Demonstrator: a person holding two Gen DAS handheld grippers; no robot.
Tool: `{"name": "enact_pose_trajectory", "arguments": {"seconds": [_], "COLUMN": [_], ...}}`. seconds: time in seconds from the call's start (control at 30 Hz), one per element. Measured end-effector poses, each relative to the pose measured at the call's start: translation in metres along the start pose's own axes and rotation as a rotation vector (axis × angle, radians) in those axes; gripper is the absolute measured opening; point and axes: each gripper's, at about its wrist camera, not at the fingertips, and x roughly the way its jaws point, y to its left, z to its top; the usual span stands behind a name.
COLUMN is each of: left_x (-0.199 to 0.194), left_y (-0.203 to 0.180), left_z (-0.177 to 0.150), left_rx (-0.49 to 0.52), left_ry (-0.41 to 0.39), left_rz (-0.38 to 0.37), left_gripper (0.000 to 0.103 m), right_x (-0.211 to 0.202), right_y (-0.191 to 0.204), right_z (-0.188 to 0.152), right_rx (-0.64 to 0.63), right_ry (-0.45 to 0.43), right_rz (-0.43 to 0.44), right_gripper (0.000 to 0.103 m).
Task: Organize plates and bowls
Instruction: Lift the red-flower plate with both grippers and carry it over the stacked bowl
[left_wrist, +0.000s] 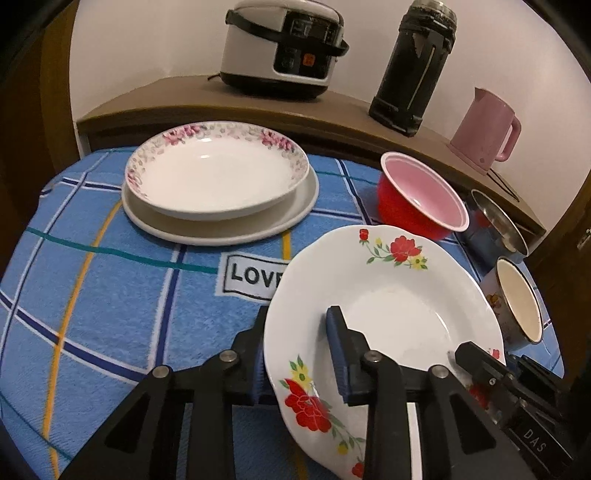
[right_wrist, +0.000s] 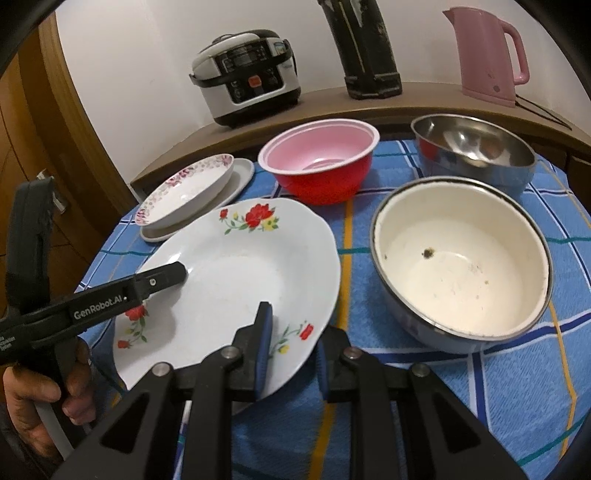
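Both grippers clamp the red-flowered plate for stacking

Left wrist view: the left hand-held gripper (left_wrist: 295, 354) pinches the white, red-flowered ceramic plate (left_wrist: 388, 314), tilted above the blue checked surface (left_wrist: 110, 295); keep it level toward the pink-rimmed plate stack (left_wrist: 218, 177).
Right wrist view: the right hand-held gripper (right_wrist: 291, 350) pinches its near rim, reaching low.

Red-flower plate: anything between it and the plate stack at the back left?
Nothing visible. Only bare blue checked cloth lies between the red-flower plate and the plate stack. The red bowl sits off to the right.
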Motion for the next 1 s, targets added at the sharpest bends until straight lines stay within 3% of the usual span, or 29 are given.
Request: {"name": "enact_pose_trajectory", "arguments": {"seconds": [0.6,1.0], "left_x": [-0.042,-0.023], "left_y": [0.039,0.076], "left_z": [0.035,0.080], "left_rx": [-0.046,-0.068], "left_ry": [-0.135,-0.175], "left_rz": [0.080,0.131], "left_gripper": [0.032,0.032], "right_x": [0.004,0.052], "right_y": [0.046,0.072], "right_z": [0.043,0.097], "right_rx": [-0.058,-0.072], "right_ry": [-0.066,-0.079], "right_rz": [0.093,0.113], "right_gripper": [0.021,0.021]}}
